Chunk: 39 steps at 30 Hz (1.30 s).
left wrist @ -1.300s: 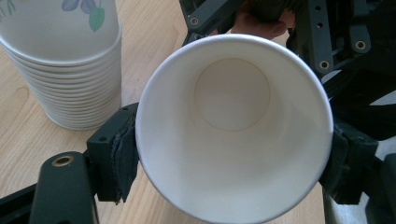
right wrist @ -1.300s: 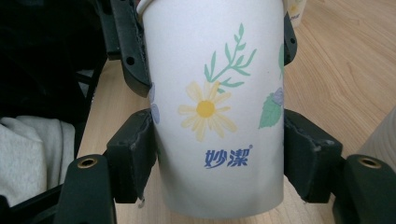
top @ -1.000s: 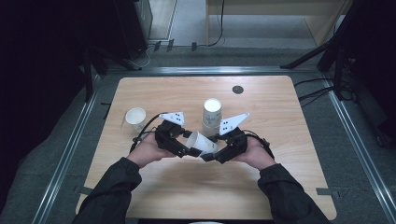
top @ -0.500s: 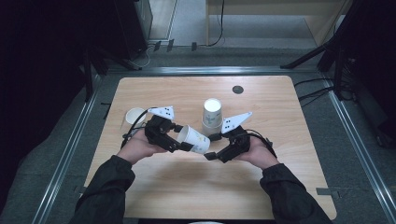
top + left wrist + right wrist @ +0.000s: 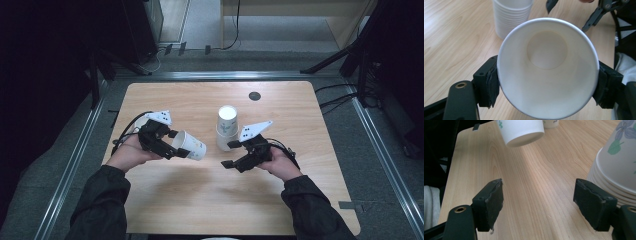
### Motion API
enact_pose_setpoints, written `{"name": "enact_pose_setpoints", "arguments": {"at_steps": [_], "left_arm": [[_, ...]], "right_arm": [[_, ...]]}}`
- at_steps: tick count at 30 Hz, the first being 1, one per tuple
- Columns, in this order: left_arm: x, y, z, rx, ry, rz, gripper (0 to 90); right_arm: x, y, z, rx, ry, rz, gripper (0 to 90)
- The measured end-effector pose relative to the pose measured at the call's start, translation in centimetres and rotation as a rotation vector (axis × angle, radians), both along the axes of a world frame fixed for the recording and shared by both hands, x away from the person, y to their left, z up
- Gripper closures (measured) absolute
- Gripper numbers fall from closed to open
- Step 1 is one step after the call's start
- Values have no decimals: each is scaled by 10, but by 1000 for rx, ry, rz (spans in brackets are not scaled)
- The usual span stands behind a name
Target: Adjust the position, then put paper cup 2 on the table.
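Nearest the viewer, two dark-sleeved forearms are seen entering from the bottom edge of the high view, each hand carrying a gripper above the wooden table (image 5: pixel 165 210). On the left side, the left gripper (image 5: pixel 176 143) is held clear of the surface and is clamped on a single paper cup (image 5: pixel 190 145), which is carried on its side with its base pointing towards the table's middle. From the left gripper view, the cup (image 5: pixel 547 67) is seen mouth-on, its open rim facing the camera, and both black pads (image 5: pixel 492 83) are pressed against its outer wall at opposite sides; the inside of the cup is white and bare. On the right side, the right gripper (image 5: pixel 231 154) is held low over the table, well apart from the carried cup, with its jaws spread and nothing between them; those jaws have just been opening. In the right gripper view, bare wood grain is seen between the two pads (image 5: pixel 492 203), the base of the carried cup (image 5: pixel 521 131) is seen higher up, and a stack of cups (image 5: pixel 616 167) with a flower print is seen just beside the right-hand pad, without visible contact. Farther out, that stack of cups (image 5: pixel 227 127) is found standing upside down near the table's middle, just beyond the right gripper. Farther still, a small dark round disc (image 5: pixel 254 95) is noted in the tabletop near the far edge.
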<state>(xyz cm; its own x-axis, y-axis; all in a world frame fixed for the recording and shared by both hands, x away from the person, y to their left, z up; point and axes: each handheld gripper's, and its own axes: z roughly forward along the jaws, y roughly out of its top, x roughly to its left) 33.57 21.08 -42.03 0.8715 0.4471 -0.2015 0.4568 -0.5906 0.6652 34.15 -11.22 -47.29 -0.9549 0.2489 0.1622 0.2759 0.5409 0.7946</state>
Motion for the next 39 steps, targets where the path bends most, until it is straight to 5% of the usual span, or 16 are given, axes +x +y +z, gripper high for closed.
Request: {"name": "enact_pose_setpoints", "arguments": {"at_steps": [28,39], "left_arm": [[4,54,-7,120,23,58,230],[9,72,0,239,31,79,229]], "right_arm": [[-2,-20,0,-5,-16,-49,242],[-2,-21,-1,-12,-18,-47,241]]}}
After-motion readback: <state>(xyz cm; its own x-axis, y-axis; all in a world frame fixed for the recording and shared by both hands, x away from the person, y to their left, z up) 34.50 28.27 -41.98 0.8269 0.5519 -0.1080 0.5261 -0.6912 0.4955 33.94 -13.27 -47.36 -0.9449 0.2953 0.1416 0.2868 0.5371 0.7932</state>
